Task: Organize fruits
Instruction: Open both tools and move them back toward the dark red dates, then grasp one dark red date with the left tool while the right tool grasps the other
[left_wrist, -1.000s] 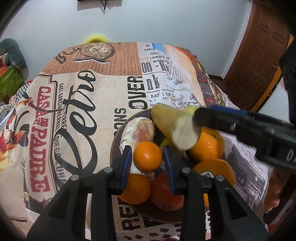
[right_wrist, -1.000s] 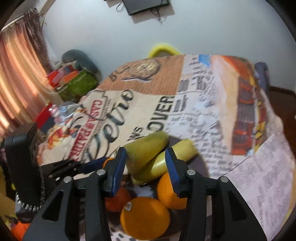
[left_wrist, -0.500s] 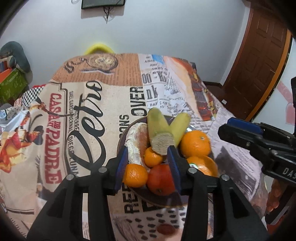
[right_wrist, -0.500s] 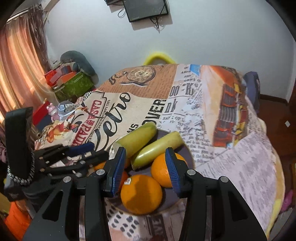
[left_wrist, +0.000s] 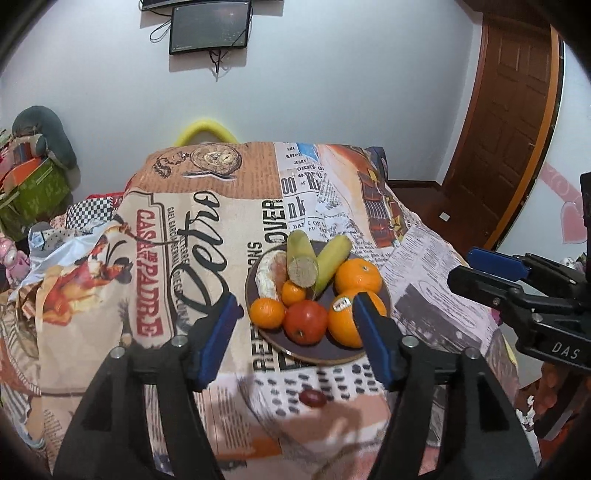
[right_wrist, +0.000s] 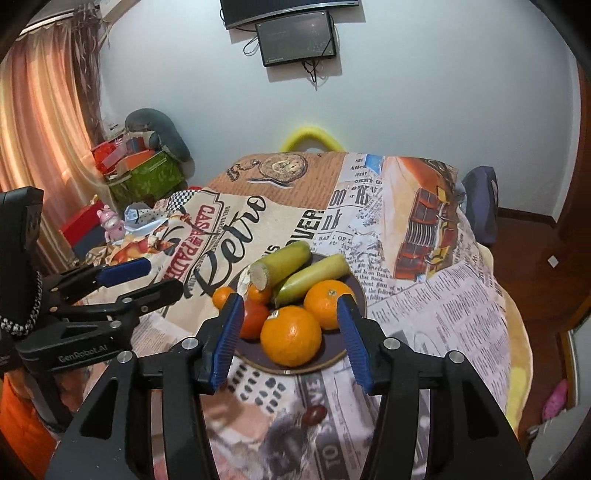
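A dark round plate (left_wrist: 328, 358) (right_wrist: 325, 363) on the printed tablecloth holds several oranges (left_wrist: 356, 275) (right_wrist: 291, 335), a red apple (left_wrist: 306, 321), a peeled pale citrus piece (left_wrist: 271, 271) and two yellow-green banana-like pieces (left_wrist: 302, 260) (right_wrist: 282, 263). A small dark red fruit (left_wrist: 312, 398) (right_wrist: 314, 414) lies on the cloth in front of the plate. My left gripper (left_wrist: 297, 345) is open and empty, held back above the plate's near side. My right gripper (right_wrist: 288, 341) is open and empty, also raised in front of the plate; it shows at the right of the left wrist view (left_wrist: 491, 267).
The table (left_wrist: 207, 229) is covered by a retro newspaper-print cloth. A yellow chair back (left_wrist: 203, 133) stands behind it. Boxes and toys (right_wrist: 136, 166) are piled at the left by a curtain. A wooden door (left_wrist: 517, 103) is at the right. A screen (right_wrist: 295, 37) hangs on the wall.
Both grippers have opened wider and pulled back and up from the plate. The right gripper has let go of the banana-like piece, which now rests on the plate.
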